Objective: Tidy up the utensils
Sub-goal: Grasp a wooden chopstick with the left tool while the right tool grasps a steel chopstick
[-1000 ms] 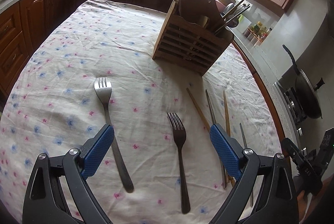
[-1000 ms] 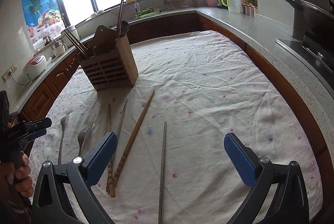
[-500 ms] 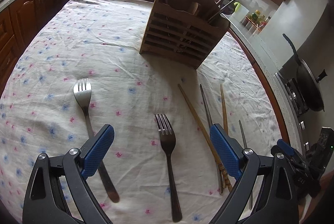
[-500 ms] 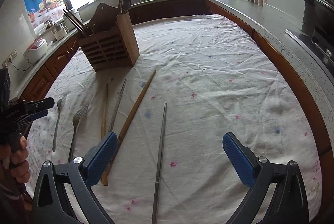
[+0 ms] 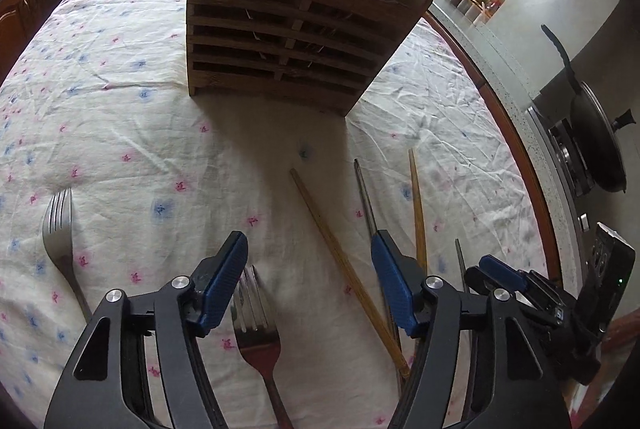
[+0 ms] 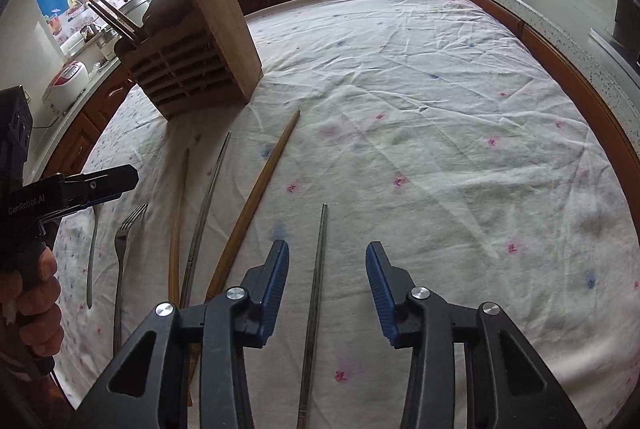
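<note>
A slatted wooden utensil holder (image 5: 296, 29) stands on the flowered tablecloth with chopsticks and a ladle in it. In front of it lie two forks (image 5: 60, 237) (image 5: 256, 325), two wooden chopsticks (image 5: 340, 261) (image 5: 416, 201) and two metal ones (image 5: 366, 197) (image 6: 318, 269). My left gripper (image 5: 308, 249) hangs low over the cloth, jaws closing. The nearer fork's head sits just inside its left finger and a wooden chopstick crosses the gap, neither touched. My right gripper (image 6: 326, 257) is closing with the lone metal chopstick between its fingers, pads apart from it.
A dark pan (image 5: 596, 133) sits on the stove beyond the table's right edge (image 5: 520, 149). A rice cooker (image 6: 66, 81) and dishes stand on the counter behind. The left gripper (image 6: 100, 185) and the hand (image 6: 36, 293) holding it show at the left of the right wrist view.
Both grippers moved forward and lower toward the cloth, and both pairs of jaws narrowed. The holder looms larger in the left wrist view. The metal chopstick now lies between the right fingers.
</note>
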Tool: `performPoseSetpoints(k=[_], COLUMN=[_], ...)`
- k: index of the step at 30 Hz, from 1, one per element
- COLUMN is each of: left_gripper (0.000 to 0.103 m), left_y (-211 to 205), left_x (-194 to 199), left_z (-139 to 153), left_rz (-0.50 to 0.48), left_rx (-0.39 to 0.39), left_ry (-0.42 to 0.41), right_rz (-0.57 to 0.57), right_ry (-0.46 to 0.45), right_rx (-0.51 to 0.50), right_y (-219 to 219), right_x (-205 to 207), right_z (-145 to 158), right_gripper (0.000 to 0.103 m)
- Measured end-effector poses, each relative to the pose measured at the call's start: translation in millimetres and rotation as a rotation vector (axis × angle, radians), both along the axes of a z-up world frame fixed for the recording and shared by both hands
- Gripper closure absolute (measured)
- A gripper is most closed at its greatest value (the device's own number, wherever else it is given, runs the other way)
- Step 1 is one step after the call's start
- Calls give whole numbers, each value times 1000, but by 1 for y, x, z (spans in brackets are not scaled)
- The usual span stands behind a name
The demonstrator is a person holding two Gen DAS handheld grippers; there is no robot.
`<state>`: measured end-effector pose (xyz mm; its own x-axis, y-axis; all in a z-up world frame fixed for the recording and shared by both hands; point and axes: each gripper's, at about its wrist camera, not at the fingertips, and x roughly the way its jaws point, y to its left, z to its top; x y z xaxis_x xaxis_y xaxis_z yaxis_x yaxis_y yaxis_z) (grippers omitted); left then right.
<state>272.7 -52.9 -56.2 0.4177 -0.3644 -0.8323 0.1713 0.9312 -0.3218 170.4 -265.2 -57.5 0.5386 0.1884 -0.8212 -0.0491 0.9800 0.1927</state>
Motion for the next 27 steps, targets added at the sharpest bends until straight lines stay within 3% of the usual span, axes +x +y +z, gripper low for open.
performPoseSetpoints(k=[3,5,8,11,13,16,19,21,23,27], left_gripper=[53,58,64,86,87,85,73,72,73,91], left_y=[-10,-17,-29,-40,-40,-32,-32,-38,-46,-54], left_x=[10,16,19,12,5,9,17,21,22,18], left_z=[-6,-11,-18,-18,-18,-18,-18,-18,-19,-21], left_rz=[-29,-49,-92,-183,-223,-190,-168,-169,-185,-189], left_rx=[26,47,101,152,157,139,122,145,175,244], left_ry=[13,25,1,-21,-16,25,38,23,-7,-77], right_rz=[6,11,18,41,61,68,60,51,53,61], right_ry=[14,21,19,15,13,20,26,25,23,11], right_rx=[-9,-17,-40,-69,-84,-60,-40,-29,-37,-63], right_y=[2,2,4,8,11,6,5,4,6,10], right_x=[6,9,12,15,13,11,14,16,18,19], right_z=[-4,-7,-7,-7,-7,-7,-8,-8,-8,-9], right_gripper=[65,76,82,93,97,97,97,96,96,96])
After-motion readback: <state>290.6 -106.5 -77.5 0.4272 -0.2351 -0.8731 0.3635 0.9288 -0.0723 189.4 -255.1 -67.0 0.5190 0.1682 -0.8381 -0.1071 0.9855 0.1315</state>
